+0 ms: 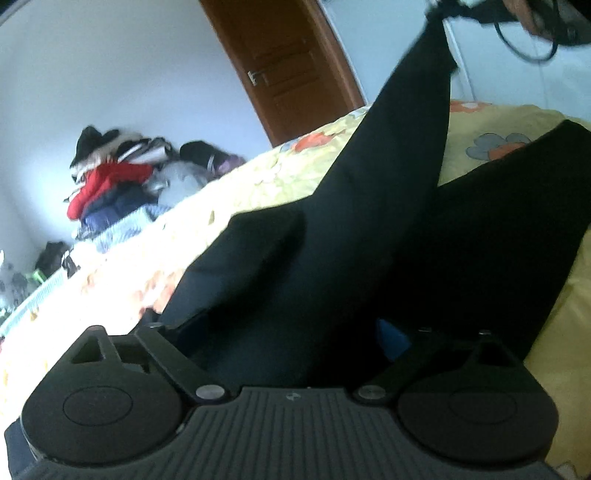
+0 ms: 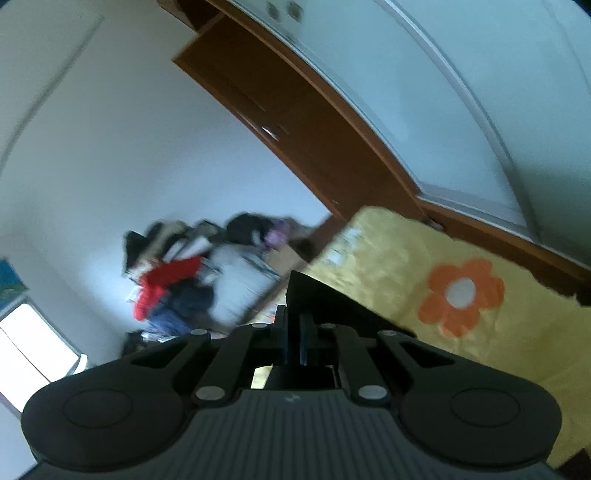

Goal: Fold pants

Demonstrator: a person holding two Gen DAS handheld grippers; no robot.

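Black pants (image 1: 369,240) lie on a yellow flowered bedspread (image 1: 258,177). In the left wrist view one leg (image 1: 413,110) is pulled up off the bed toward the top right corner, where the right gripper (image 1: 448,4) and a hand (image 1: 524,16) hold its end. My left gripper (image 1: 291,328) is low at the waist end, its jaws spread wide with dark cloth lying between them; only a blue pad (image 1: 393,339) shows. In the right wrist view my right gripper (image 2: 293,343) is shut on the black leg hem (image 2: 306,295), lifted above the bed.
A heap of clothes (image 1: 110,177) with a red garment is stacked against the white wall past the far bed edge. A brown door (image 1: 288,66) stands behind the bed. A wardrobe with pale panels (image 2: 424,103) runs along the bed's right side. A bright window (image 2: 29,343) is at the left.
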